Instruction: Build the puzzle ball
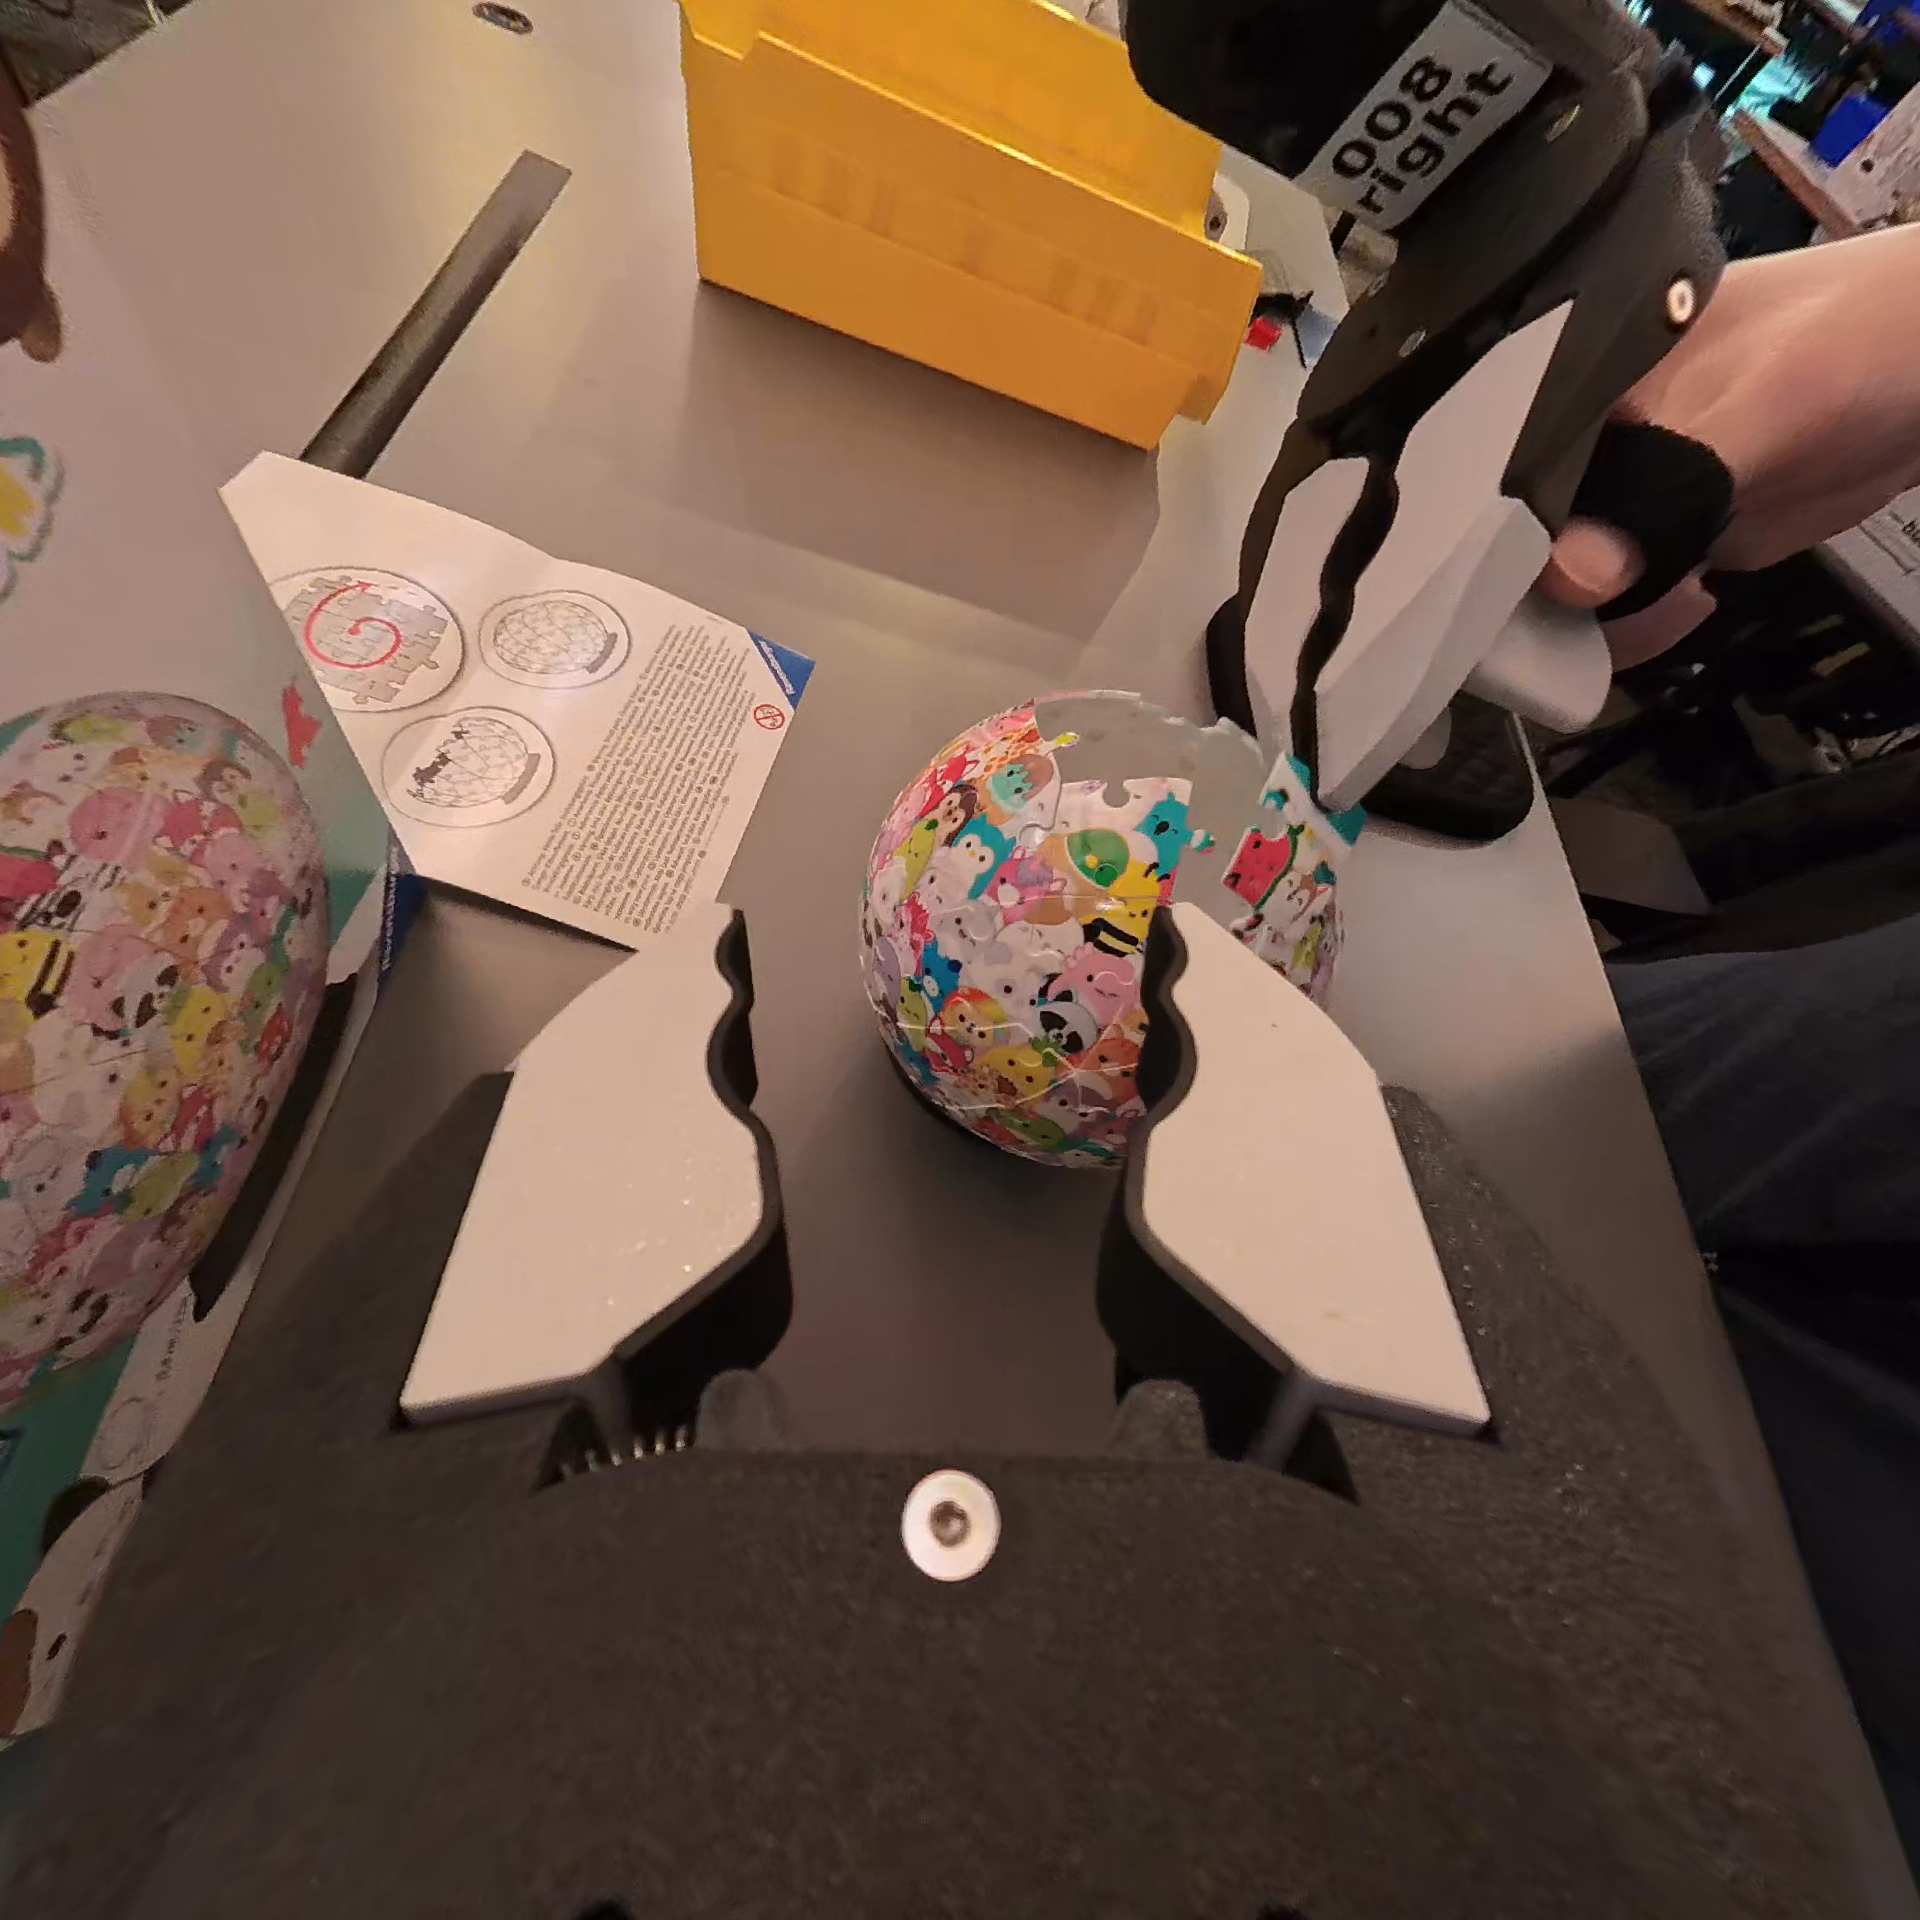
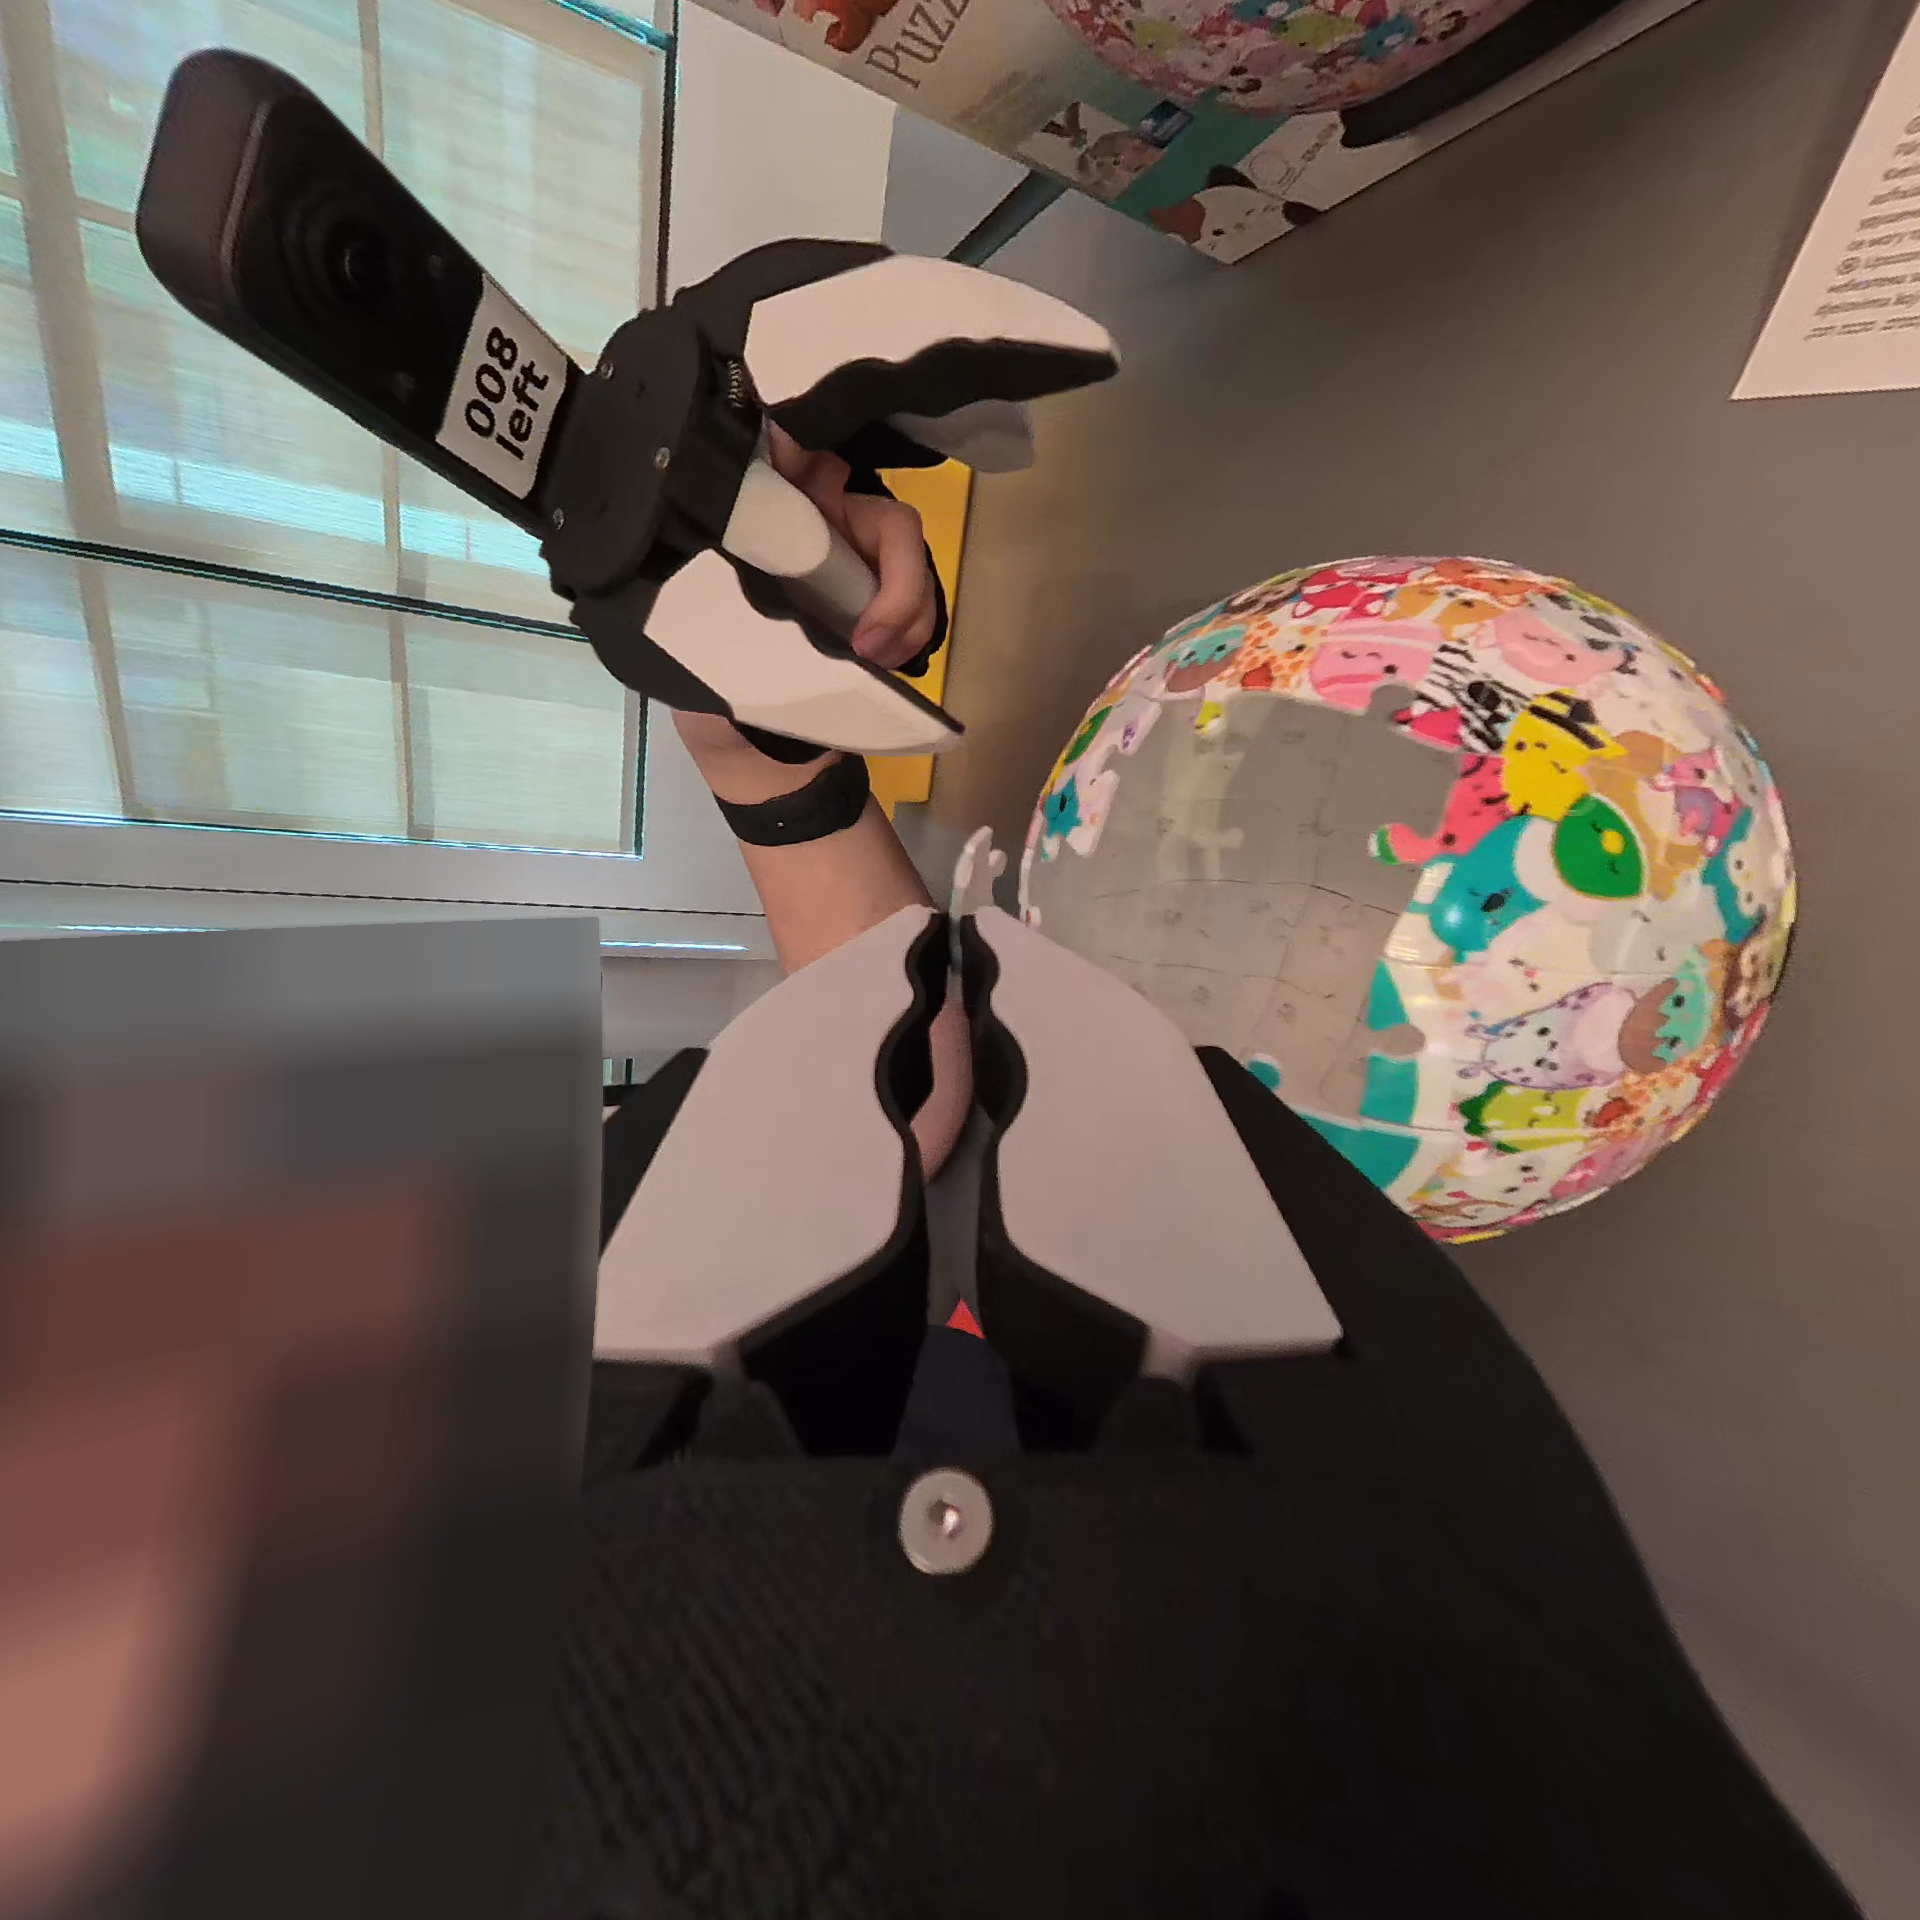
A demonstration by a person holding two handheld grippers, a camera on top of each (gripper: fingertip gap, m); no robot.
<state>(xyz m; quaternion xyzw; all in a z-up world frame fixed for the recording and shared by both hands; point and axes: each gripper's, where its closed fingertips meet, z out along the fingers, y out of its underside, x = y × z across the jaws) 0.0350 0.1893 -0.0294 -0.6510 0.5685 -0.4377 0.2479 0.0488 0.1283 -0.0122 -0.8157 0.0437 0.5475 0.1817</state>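
Pinching a curved puzzle strip [image 1: 1288,883], the right gripper [image 1: 1314,769] sat clamped just beside the puzzle ball [image 1: 1018,935] on the table [image 1: 831,468] — the left gripper [image 1: 945,997] hung wide open, empty. A skewed approach might buckle the strip or dislodge neighbours. The instruction sheet [image 1: 520,686], box [image 1: 156,1039] and grippers bore print.

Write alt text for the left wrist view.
A colourful puzzle ball with an open gap on top sits on a grey table; the open left gripper faces it. The right gripper holds a piece against its far side.
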